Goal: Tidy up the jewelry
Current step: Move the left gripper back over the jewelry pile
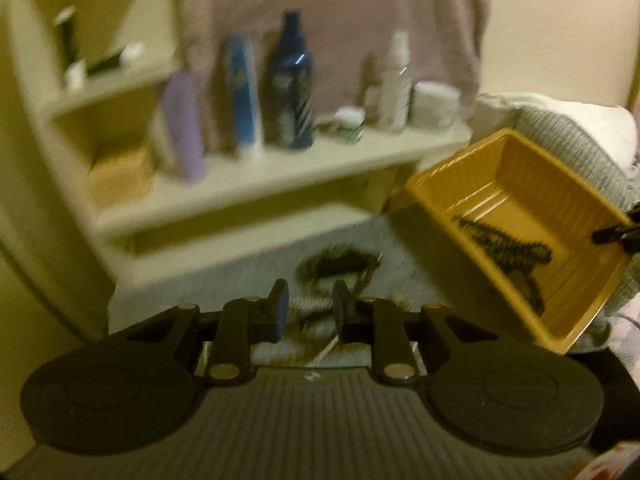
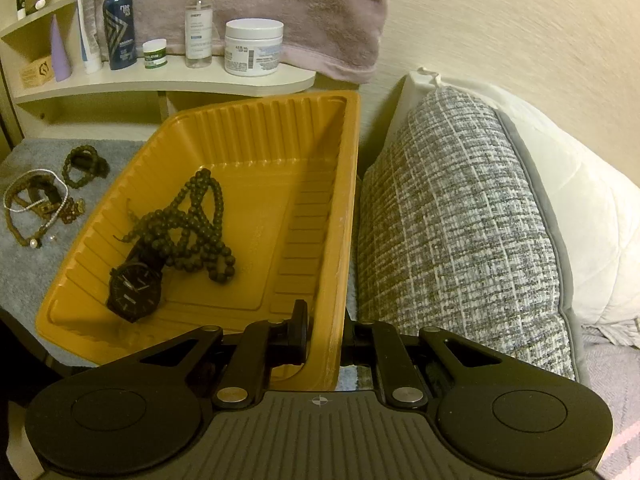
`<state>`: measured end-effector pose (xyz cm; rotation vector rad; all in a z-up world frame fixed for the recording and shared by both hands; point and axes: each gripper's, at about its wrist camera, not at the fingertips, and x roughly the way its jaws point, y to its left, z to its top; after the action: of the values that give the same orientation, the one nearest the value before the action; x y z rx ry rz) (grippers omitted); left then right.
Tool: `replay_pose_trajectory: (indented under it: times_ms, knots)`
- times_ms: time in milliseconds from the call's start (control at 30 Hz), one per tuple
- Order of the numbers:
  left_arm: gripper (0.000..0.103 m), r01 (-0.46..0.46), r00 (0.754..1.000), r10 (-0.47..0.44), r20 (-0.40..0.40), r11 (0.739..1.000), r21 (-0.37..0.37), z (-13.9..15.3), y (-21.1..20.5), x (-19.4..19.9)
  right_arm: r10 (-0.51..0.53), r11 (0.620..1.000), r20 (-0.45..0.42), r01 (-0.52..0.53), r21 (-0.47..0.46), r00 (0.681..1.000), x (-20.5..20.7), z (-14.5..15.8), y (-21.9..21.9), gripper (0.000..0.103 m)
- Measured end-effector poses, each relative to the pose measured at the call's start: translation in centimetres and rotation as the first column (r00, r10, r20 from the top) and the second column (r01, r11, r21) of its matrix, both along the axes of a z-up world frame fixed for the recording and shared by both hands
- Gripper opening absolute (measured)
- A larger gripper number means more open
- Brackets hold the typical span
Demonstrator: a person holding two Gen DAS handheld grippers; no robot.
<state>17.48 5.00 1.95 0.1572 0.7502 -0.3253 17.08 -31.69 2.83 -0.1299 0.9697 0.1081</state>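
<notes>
Ribbed mustard-yellow plastic tray [image 2: 256, 148] rests tilted on grey cloth [image 2: 24, 272], containing dark beaded necklace [image 2: 196, 228] and black wristwatch [image 2: 134, 290]. Right gripper [image 2: 325, 332] pinches tray's near wall. Left gripper [image 1: 308, 312], jaws spread, hovers over loose bracelets [image 1: 336, 268].

The right claw [image 2: 324, 330] grips the near wall of a yellow tray [image 2: 344, 208] holding a black watch [image 2: 134, 292] and dark bead necklace [image 2: 192, 232]; more bracelets [image 2: 44, 200] lie on the grey cloth [image 2: 24, 276] alongside.
</notes>
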Motion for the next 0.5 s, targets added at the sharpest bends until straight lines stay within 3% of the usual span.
replay_pose_trajectory:
  times_ms: [133, 333, 500]
  knots:
    - [0.021, -0.041, 0.999, 0.041, -0.028, 0.999, 0.020, -2.7, 0.7, -1.5, 0.001, 1.000, -0.003, -0.001, 0.001, 1.000, 0.1, -0.1, 0.0, 0.012]
    - [0.021, 0.000, 1.000, 0.000, -0.001, 0.992, 0.122, -5.6, -0.2, -2.1, 0.003, 1.000, -0.003, -0.003, -0.001, 1.000, 0.1, -0.1, 0.0, 0.012]
    - [0.024, 0.033, 0.999, -0.034, 0.003, 0.986, 0.165, -7.1, -0.7, -1.6, 0.002, 1.000, -0.003, -0.002, -0.002, 1.000, 0.1, -0.1, 0.0, 0.012]
